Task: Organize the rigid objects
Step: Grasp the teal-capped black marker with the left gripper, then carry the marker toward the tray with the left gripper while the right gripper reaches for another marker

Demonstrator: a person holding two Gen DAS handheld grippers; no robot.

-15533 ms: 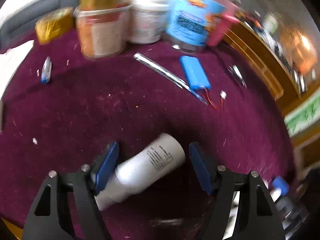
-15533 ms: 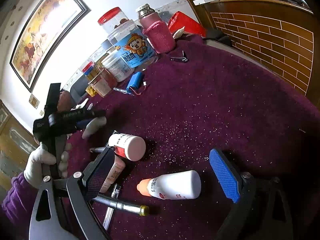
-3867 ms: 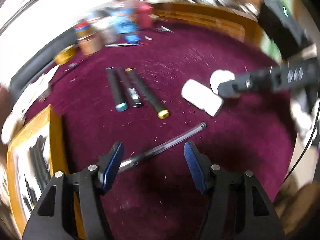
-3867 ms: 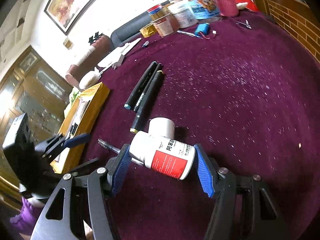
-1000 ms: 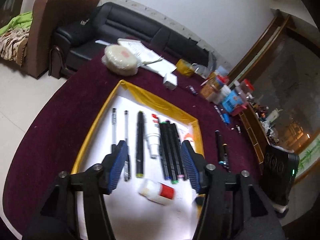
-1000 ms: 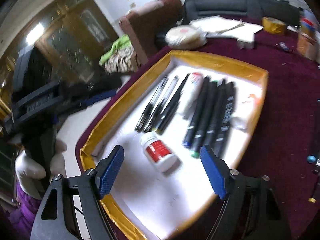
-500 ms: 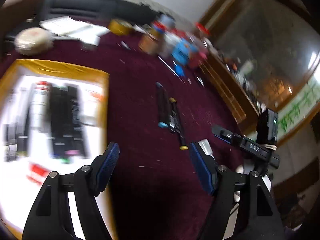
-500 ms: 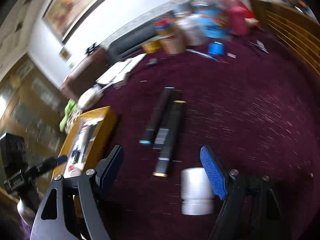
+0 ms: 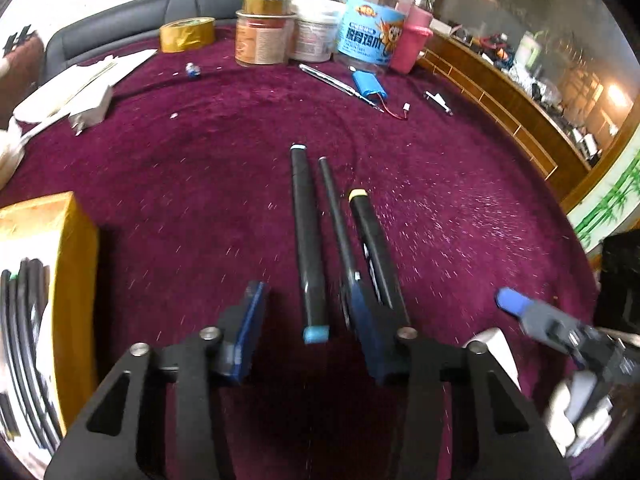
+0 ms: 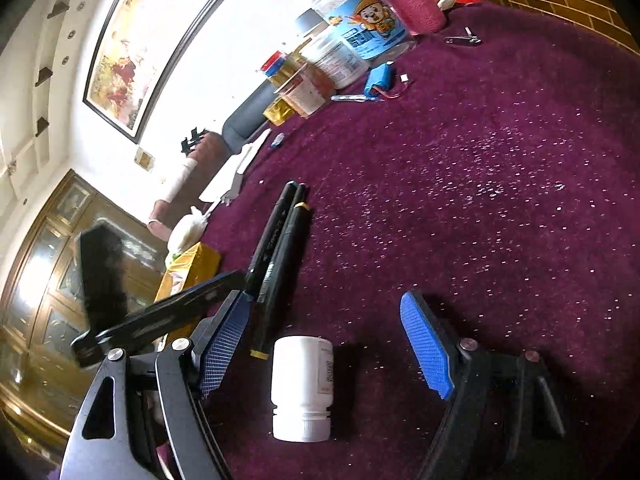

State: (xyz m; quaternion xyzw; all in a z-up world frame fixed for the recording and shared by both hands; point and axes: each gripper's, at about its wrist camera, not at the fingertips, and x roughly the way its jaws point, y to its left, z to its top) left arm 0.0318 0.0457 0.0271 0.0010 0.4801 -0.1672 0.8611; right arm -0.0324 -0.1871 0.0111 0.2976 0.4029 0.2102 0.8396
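Purple velvet tabletop (image 9: 200,184) holds three dark markers side by side: from my left tool (image 9: 304,332), its jaws spread wide, the blue-capped marker (image 9: 306,240) lies between the blue pads (image 9: 250,332), with a thin pen (image 9: 336,216) and a yellow-capped marker (image 9: 372,248) just right of it. My right tool (image 10: 332,348), also wide, frames a white bottle (image 10: 302,388) lying beside the yellow-capped marker's end; the gold tray (image 9: 76,260) sits left of the markers.

- Left claw (image 9: 306,332): marker (image 9: 306,236) between jaws, two pens (image 9: 372,248) crowding right jaw, tray (image 9: 76,280) left.
- Right claw (image 10: 324,344): bottle (image 10: 302,388) between jaws; bare cloth (image 10: 480,200) ahead.
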